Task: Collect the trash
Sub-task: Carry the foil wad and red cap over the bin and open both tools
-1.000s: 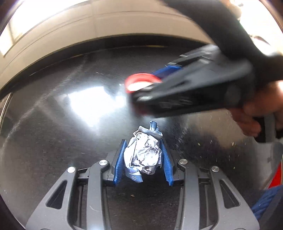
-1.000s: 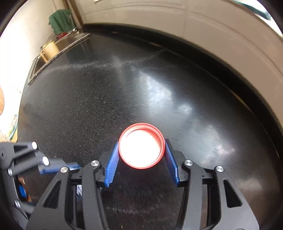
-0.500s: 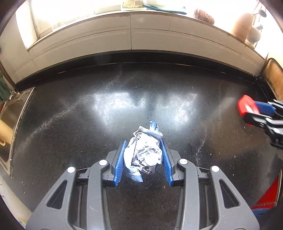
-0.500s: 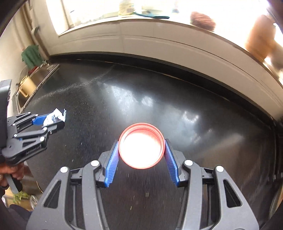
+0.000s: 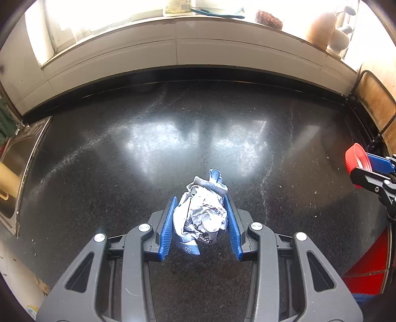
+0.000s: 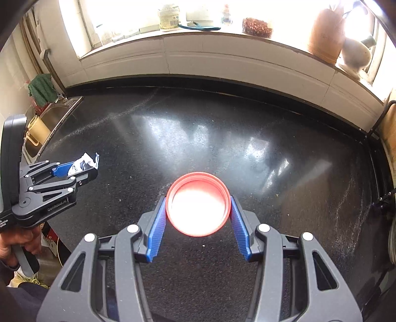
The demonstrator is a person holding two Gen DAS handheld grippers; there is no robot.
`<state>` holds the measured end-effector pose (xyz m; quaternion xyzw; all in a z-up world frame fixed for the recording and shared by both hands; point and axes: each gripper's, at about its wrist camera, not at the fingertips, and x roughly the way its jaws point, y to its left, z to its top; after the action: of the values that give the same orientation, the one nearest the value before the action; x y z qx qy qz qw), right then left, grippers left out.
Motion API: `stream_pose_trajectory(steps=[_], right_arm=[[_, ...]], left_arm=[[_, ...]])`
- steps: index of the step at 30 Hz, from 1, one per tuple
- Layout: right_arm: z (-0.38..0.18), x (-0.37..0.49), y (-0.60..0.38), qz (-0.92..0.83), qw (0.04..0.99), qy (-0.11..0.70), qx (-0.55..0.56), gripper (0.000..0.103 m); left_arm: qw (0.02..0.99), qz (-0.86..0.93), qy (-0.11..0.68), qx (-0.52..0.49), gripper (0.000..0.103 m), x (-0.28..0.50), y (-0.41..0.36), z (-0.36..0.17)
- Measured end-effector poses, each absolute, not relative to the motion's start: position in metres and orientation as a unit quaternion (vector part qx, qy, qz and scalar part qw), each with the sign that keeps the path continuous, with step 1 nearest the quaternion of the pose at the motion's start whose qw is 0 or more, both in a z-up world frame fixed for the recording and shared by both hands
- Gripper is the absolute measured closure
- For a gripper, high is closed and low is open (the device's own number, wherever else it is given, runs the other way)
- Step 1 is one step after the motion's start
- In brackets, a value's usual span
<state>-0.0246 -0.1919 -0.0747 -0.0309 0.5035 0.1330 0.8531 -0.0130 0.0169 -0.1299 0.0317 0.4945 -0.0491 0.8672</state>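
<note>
Item 1: left tool (image 5: 200, 220), clenched on a crumpled paper wad (image 5: 201, 218), white with dark print, pinched between both blue pads above the black speckled surface (image 5: 173, 123).

Item 2: right tool (image 6: 198, 218), clenched on a red plastic lid (image 6: 198, 206), rim gripped at both sides, open side facing the camera, nothing seen inside it.

Item 3: steel sink (image 6: 58, 115) at the surface's far left, holding a tan cup-like vessel (image 6: 37, 128); contents could not be told.

Item 4: windowsill (image 6: 222, 37) behind, carrying a labelled jar (image 6: 169, 17), a terracotta pot (image 6: 325, 32) and a pale jug (image 6: 356, 53).
</note>
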Motion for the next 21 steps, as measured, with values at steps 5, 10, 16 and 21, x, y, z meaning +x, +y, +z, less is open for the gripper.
stream_pose_trajectory(steps=[5, 10, 16, 21], right_arm=[[-0.066, -0.027, -0.177, 0.148, 0.856, 0.494, -0.04, 0.054], [-0.055, -0.025, -0.144, 0.188, 0.853, 0.483, -0.053, 0.054], [-0.051, -0.036, -0.068, 0.278, 0.828, 0.476, -0.1, 0.054], [-0.051, -0.06, 0.012, 0.372, 0.787, 0.47, -0.142, 0.054]], left_arm=[[0.872, -0.027, 0.488, 0.023, 0.065, -0.027, 0.036, -0.119], [0.877, 0.013, 0.48, 0.012, 0.065, -0.046, 0.067, -0.109], [0.877, 0.091, 0.472, -0.029, 0.065, -0.09, 0.123, -0.102], [0.861, 0.18, 0.47, -0.074, 0.065, -0.153, 0.184, -0.104]])
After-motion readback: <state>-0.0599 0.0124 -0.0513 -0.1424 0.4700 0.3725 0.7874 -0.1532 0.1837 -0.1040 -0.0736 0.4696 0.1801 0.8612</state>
